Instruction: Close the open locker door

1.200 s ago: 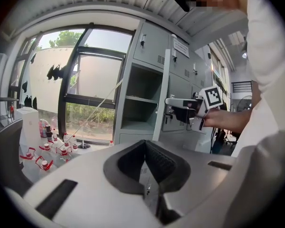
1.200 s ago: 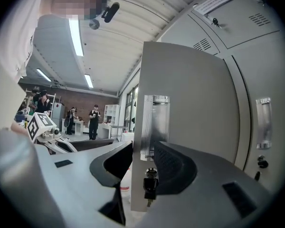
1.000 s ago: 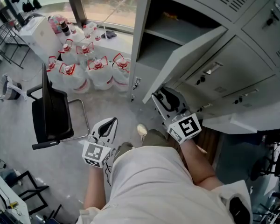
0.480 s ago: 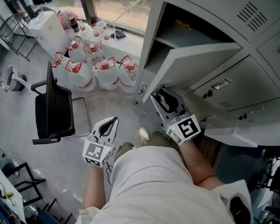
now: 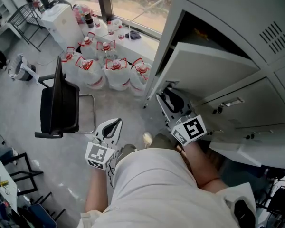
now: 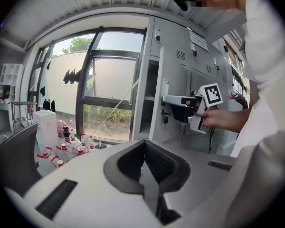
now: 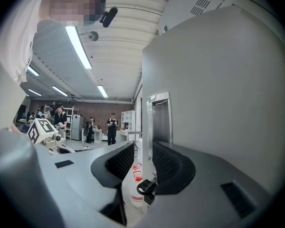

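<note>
Closing jaws straddle locker door edge

I find nothing legible. The cubes on my left claw and right claw carry only black-and-white square patterns, no letters. A white tag on a locker front and any print on the water jugs are too small to read.

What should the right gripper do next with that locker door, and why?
Probably swing the door shut against the locker. The door stands partly open, and its edge sits between the jaws of the right gripper, which have just been closing.
</note>
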`<state>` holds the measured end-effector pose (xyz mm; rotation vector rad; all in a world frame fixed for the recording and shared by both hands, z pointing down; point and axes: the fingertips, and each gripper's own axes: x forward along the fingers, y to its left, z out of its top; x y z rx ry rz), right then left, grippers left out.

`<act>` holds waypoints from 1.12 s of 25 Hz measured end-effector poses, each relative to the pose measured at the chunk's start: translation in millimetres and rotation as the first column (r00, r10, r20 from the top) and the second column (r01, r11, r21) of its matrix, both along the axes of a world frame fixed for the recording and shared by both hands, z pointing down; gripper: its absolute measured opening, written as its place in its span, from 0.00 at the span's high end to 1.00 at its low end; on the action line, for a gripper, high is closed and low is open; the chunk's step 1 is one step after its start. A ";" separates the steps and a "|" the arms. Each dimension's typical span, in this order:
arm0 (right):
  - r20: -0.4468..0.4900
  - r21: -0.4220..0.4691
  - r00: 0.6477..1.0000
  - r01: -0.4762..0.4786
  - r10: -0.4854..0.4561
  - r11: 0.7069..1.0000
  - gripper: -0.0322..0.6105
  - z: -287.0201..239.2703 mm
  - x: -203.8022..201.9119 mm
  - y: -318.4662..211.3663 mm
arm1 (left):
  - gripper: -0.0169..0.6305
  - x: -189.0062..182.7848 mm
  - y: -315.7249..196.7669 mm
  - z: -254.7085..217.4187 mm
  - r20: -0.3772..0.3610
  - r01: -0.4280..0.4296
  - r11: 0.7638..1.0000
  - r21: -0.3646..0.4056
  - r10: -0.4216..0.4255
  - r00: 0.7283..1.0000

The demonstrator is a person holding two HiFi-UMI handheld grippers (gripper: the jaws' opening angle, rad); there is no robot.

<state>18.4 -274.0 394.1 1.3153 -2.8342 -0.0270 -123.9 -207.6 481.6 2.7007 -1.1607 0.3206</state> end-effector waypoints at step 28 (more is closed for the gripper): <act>-0.018 0.013 0.972 -0.233 0.233 0.972 0.65 -1.0 11.2 -85.9 | 0.97 -9.7 -22.1 -0.6 0.017 0.133 0.991 -0.008 -0.133 0.991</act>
